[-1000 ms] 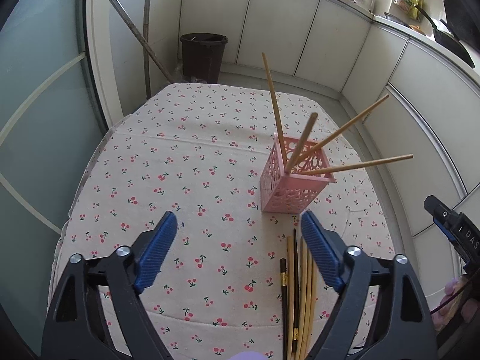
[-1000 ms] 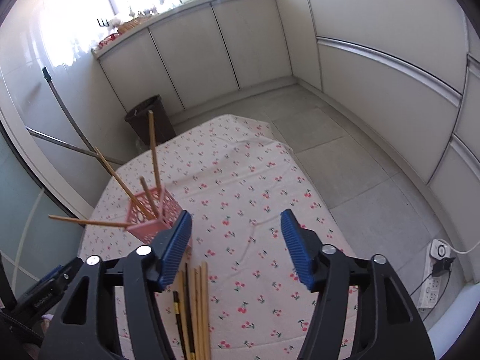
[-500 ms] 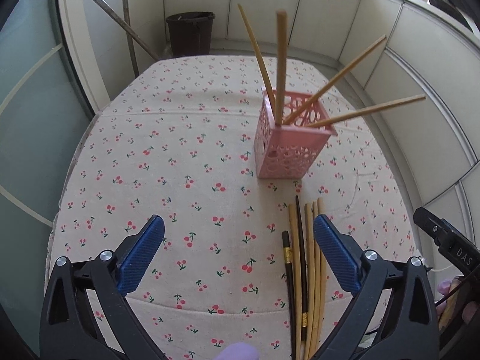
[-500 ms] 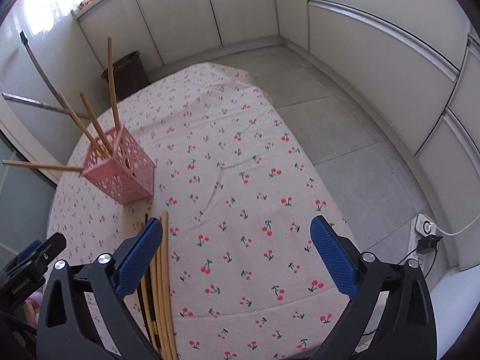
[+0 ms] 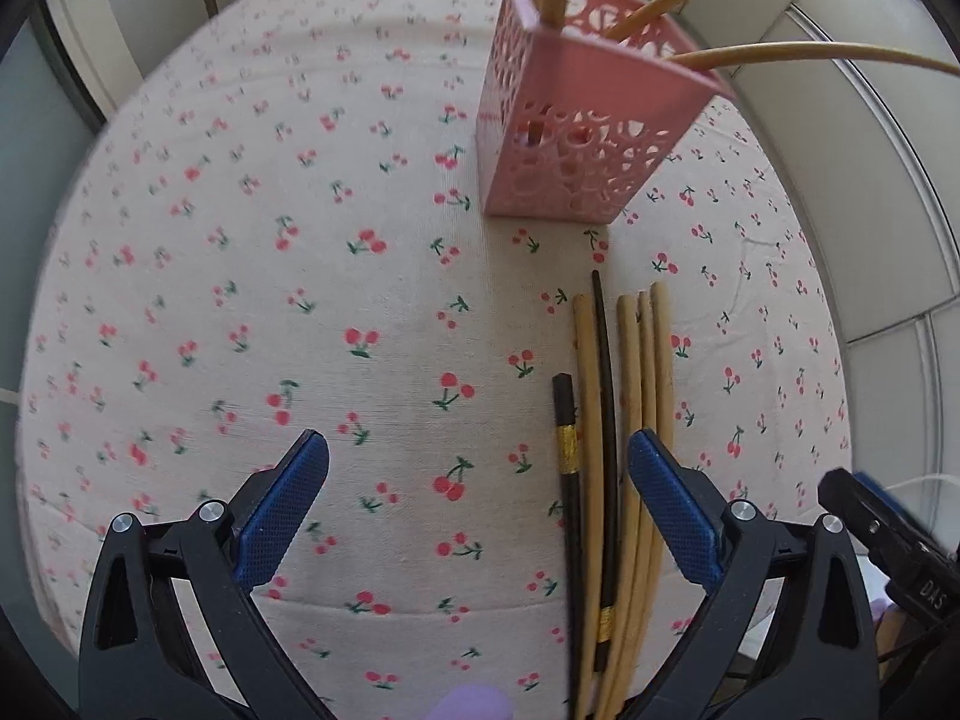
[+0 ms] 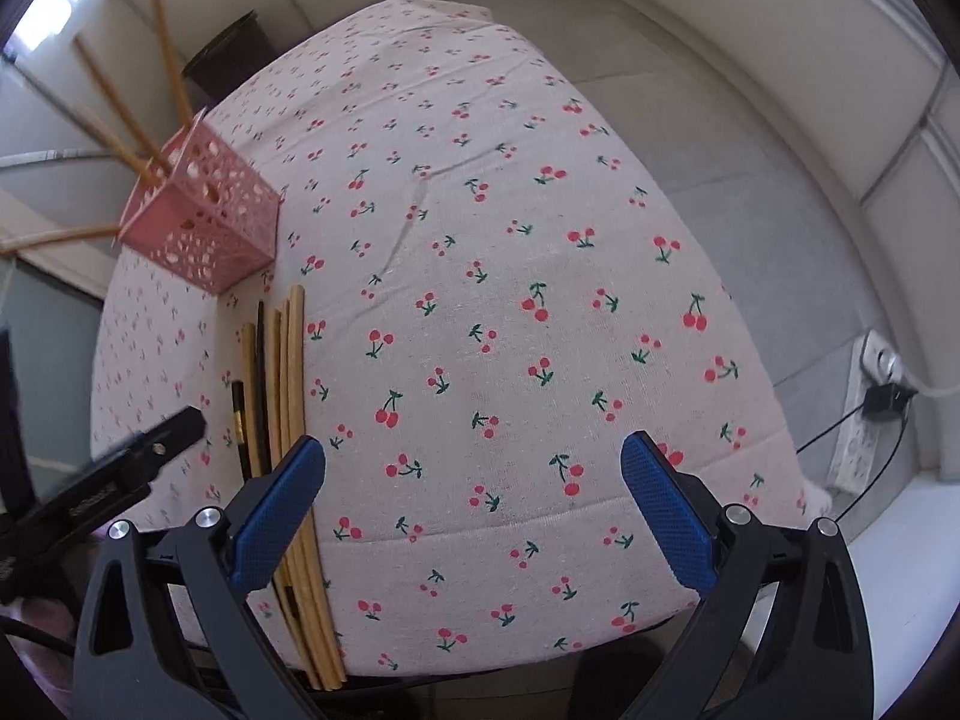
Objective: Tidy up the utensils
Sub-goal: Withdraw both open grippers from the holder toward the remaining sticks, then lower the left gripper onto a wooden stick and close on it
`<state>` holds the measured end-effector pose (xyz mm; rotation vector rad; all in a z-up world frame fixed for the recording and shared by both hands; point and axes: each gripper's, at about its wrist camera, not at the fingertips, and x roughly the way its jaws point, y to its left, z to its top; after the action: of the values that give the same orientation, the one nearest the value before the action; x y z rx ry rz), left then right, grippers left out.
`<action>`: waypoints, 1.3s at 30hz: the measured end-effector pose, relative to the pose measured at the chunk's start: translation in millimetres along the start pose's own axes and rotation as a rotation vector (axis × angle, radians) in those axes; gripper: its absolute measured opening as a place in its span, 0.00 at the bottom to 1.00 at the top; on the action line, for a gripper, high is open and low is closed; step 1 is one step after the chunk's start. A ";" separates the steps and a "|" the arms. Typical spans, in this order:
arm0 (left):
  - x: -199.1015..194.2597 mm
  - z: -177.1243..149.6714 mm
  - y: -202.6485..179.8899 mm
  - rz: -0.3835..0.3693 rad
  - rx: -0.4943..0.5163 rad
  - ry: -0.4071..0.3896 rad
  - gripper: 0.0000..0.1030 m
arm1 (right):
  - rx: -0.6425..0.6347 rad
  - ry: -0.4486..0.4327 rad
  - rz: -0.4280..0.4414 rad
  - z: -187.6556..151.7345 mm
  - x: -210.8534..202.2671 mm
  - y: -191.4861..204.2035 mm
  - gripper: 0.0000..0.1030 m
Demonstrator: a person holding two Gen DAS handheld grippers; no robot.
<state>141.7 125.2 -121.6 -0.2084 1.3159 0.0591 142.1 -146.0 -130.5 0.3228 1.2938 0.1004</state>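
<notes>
A pink perforated holder [image 5: 576, 138] stands on the cherry-print tablecloth [image 5: 300, 300] with several wooden chopsticks [image 5: 750, 51] leaning out of it. It also shows in the right wrist view [image 6: 201, 222]. In front of it lies a row of loose chopsticks [image 5: 636, 420], several wooden and two black with gold bands [image 5: 567, 450]; the right wrist view shows them too [image 6: 288, 390]. My left gripper [image 5: 474, 507] is open and empty, low over the cloth, its right finger beside the loose chopsticks. My right gripper [image 6: 474, 507] is open and empty, to the right of them.
The table's near edge [image 6: 540, 648] runs just under the right gripper. White cabinets [image 6: 750, 12] and grey floor [image 6: 720, 138] lie beyond the table. A power strip [image 6: 870, 414] with a cable sits on the floor at right. A dark bin [image 6: 225, 57] stands behind the table.
Both grippers have moved down and closer to the table. The loose chopsticks and the pink holder now look larger and nearer. Both grippers stay open.
</notes>
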 end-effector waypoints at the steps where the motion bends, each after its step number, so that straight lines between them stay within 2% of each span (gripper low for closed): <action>1: 5.1 3.1 2.5 -0.007 -0.023 0.014 0.93 | 0.029 0.010 0.014 1.5 0.9 -4.8 0.93; 5: 17.8 11.3 7.7 0.026 -0.079 0.036 0.93 | 0.112 0.028 0.046 4.5 0.9 -19.6 0.93; 8: 22.9 15.3 11.0 0.051 -0.111 0.035 0.93 | 0.128 0.032 0.070 6.0 -0.4 -21.6 0.93; 14: 27.8 18.9 6.0 0.118 -0.108 0.025 0.93 | 0.127 0.046 0.088 6.4 0.3 -20.7 0.93; 18: 28.6 22.4 0.7 0.078 -0.155 0.009 0.90 | 0.140 0.042 0.101 7.5 -1.8 -23.4 0.93; 20: 27.0 24.7 -1.5 0.066 -0.161 -0.001 0.78 | 0.147 0.048 0.107 7.8 -0.7 -24.9 0.93; 23: 24.6 32.5 -13.0 0.073 -0.150 -0.015 0.67 | 0.153 0.056 0.119 7.4 0.1 -25.7 0.93; 30: 32.0 44.1 -40.8 0.060 -0.142 -0.015 0.63 | 0.164 0.054 0.129 8.2 -1.3 -27.7 0.93; 33: 36.4 43.1 -54.7 0.110 -0.111 -0.025 0.52 | 0.163 0.057 0.132 8.3 -1.0 -27.8 0.93; 35: 38.6 43.4 -64.9 0.143 -0.069 -0.031 0.38 | 0.159 0.056 0.133 8.3 -1.7 -27.1 0.93; 39: 42.1 42.2 -90.3 0.147 0.004 -0.027 0.36 | 0.143 0.054 0.136 8.6 -2.2 -25.1 0.93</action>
<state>207.1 41.4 -141.6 -0.1071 1.3023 0.1836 147.0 -172.0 -133.7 0.5337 1.3344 0.1329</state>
